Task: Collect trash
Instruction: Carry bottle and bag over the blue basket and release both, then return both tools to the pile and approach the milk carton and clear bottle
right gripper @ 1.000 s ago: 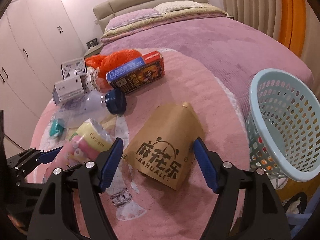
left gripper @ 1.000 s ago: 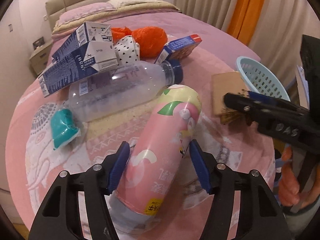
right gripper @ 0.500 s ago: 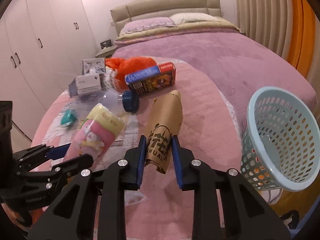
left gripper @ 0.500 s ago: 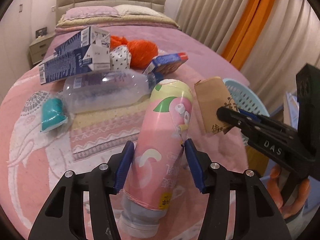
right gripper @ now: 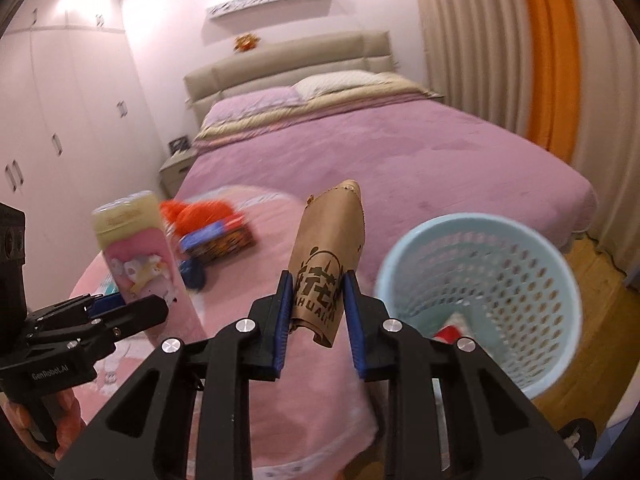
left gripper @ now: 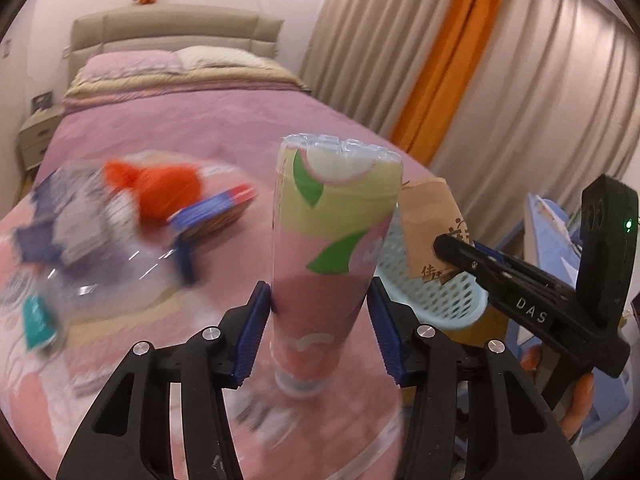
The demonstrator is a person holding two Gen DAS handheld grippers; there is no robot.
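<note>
My left gripper (left gripper: pixel 319 330) is shut on a pink and yellow drink bottle (left gripper: pixel 332 240) and holds it upright above the bed; the bottle also shows in the right wrist view (right gripper: pixel 140 252). My right gripper (right gripper: pixel 318 320) is shut on a brown paper bag (right gripper: pixel 328 256), lifted off the bed, also seen in the left wrist view (left gripper: pixel 430 224). A light blue perforated basket (right gripper: pixel 480 296) stands just right of the bag, beside the bed, with some trash at its bottom. It lies behind the bottle in the left wrist view (left gripper: pixel 432 296).
More trash lies on the pink blanket (left gripper: pixel 120 340): an orange bag (left gripper: pixel 164 188), a blue and red box (left gripper: pixel 212 212), a clear plastic bottle (left gripper: pixel 100 276), blue cartons (left gripper: pixel 60 216), a teal packet (left gripper: pixel 38 322). Curtains (left gripper: pixel 520 100) hang at the right.
Both grippers have lifted their items higher off the bed and swung toward the basket. The bottle now stands upright. The pile on the bed looks blurred from the motion.
</note>
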